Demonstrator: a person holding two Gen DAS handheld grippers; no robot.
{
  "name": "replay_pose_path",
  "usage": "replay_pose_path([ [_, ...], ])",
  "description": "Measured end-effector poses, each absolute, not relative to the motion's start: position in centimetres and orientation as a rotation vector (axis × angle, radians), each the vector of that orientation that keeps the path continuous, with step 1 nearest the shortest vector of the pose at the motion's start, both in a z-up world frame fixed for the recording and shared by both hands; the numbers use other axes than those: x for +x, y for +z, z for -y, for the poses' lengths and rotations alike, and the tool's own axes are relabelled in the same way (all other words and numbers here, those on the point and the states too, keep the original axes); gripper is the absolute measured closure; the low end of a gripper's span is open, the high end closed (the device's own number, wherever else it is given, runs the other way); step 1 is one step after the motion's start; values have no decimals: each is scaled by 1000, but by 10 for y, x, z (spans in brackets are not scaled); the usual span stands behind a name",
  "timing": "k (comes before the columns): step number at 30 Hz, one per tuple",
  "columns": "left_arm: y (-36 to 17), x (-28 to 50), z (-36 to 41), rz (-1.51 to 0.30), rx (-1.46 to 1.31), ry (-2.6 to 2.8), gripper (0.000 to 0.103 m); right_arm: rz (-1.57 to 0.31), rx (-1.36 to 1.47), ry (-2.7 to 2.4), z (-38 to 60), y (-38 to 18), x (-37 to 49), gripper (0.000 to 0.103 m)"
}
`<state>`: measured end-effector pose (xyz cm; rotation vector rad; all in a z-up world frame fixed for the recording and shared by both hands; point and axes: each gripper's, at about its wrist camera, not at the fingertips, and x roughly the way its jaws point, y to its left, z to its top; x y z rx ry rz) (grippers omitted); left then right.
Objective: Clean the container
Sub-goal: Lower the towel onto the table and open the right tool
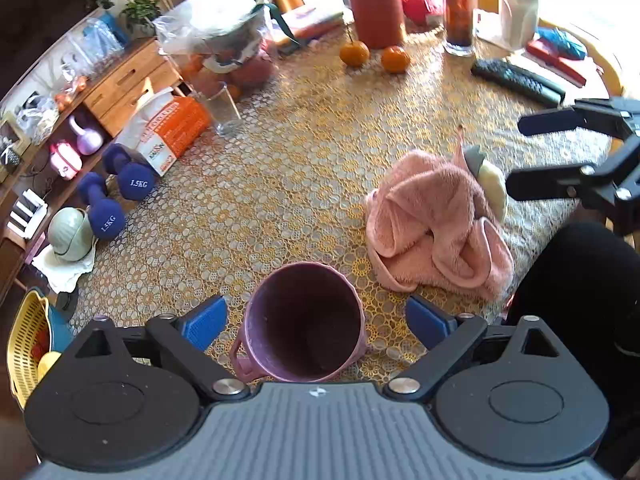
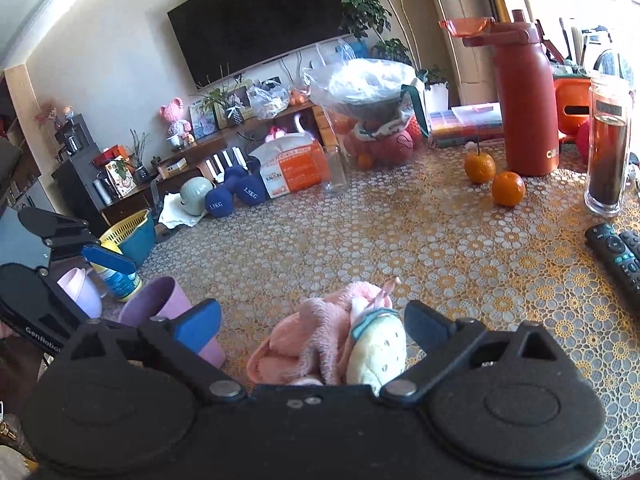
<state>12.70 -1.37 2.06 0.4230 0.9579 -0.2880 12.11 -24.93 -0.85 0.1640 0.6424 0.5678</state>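
Note:
A purple mug [image 1: 304, 324] with a handle stands upright on the patterned tablecloth [image 1: 300, 184]. My left gripper [image 1: 316, 312] is open, its blue pads on either side of the mug with gaps on both sides. The mug's inside looks dark and bare. Right of it lies a crumpled pink towel [image 1: 436, 224] with a cream plush piece. My right gripper [image 2: 312, 316] is open just above the towel [image 2: 304, 340], straddling it. From the right wrist view the mug [image 2: 160, 300] sits at the left, beside one of the left gripper's fingers [image 2: 108, 260].
Two oranges [image 1: 354, 53], a red flask [image 1: 376, 4], a jar of dark liquid [image 1: 459, 20] and remotes [image 1: 516, 80] stand at the table's far side. A clear glass [image 1: 226, 110] and a bagged bundle [image 1: 224, 36] sit far left. Dumbbells [image 1: 116, 196] lie on the floor.

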Motion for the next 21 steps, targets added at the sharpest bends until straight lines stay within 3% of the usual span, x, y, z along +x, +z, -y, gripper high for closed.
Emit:
replay_pose_path([
  [13,29,54,-2,-721,66,-111,4,-547,113,660,252,12,64,1],
  [21,17,31,-2,-723,-19,-68,4,-552,74,672,247,11,49,1],
])
